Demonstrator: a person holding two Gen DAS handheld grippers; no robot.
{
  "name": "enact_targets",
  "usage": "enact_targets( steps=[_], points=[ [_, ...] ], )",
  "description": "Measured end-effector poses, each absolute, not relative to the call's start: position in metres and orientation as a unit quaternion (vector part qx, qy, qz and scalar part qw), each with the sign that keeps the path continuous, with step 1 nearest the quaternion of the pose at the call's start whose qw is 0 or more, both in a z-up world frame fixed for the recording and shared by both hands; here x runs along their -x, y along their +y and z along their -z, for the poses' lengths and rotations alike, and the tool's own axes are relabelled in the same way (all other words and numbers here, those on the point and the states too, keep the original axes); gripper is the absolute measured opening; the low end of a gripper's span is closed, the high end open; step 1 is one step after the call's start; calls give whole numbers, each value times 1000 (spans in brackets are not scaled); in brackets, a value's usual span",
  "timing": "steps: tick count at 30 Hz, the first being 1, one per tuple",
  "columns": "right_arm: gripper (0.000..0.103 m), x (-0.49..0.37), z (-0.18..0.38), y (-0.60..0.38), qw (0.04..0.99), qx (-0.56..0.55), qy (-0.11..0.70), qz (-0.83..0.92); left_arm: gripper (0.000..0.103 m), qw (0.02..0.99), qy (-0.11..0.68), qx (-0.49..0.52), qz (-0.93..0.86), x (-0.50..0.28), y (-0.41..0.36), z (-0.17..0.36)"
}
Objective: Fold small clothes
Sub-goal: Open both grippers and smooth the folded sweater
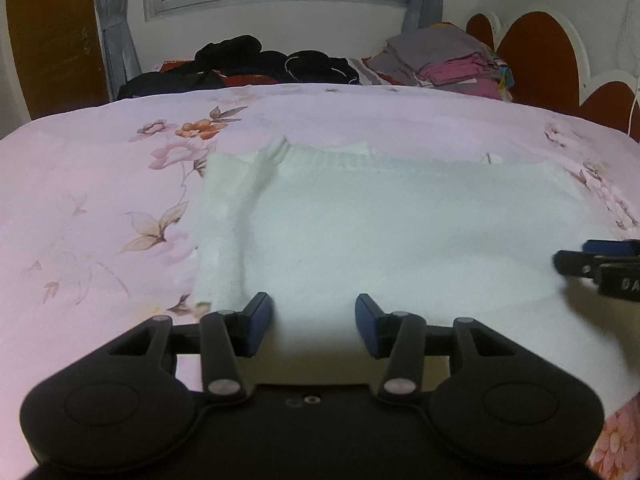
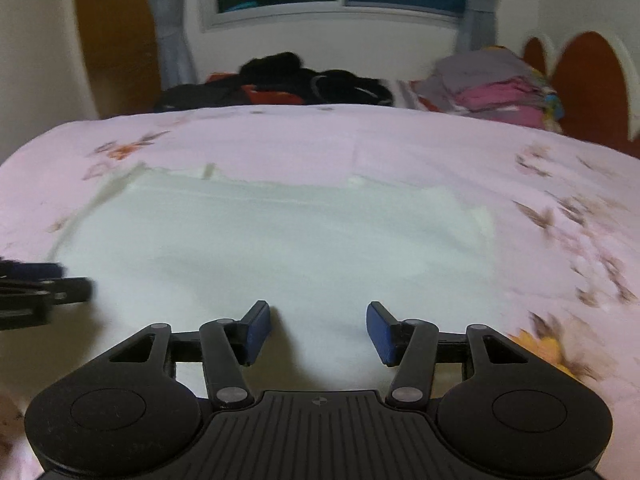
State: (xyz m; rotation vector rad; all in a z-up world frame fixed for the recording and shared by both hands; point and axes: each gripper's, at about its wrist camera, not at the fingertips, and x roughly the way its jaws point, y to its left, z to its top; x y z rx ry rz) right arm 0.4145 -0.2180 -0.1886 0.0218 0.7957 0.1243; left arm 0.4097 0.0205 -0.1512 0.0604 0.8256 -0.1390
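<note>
The left claw (image 1: 314, 322), black with blue pads, has its jaws spread wide with nothing between them, low over the near edge of a white knitted garment (image 1: 400, 232) lying flat on the pink floral bedsheet (image 1: 80, 200). The right claw (image 2: 319, 326) is likewise spread and empty, over the same white cloth (image 2: 280, 240), its tips showing at the right edge of the left wrist view. Ahead and left of the left claw, the garment's edge is turned over in a long fold. Far beyond both claws lie a heap of black clothes (image 1: 272, 64) and, to its right, a stack of folded grey and magenta clothes (image 1: 444, 64).
</note>
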Motion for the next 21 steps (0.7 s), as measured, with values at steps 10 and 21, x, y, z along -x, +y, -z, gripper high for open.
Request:
enact_targets(
  steps=[10, 21],
  points=[
    [53, -378, 178, -212, 914, -45, 398, -61, 46, 913, 399, -23, 75, -392, 24, 137],
    [53, -344, 185, -194, 905, -9, 420, -66, 47, 904, 411, -43, 106, -353, 25, 150]
  ],
)
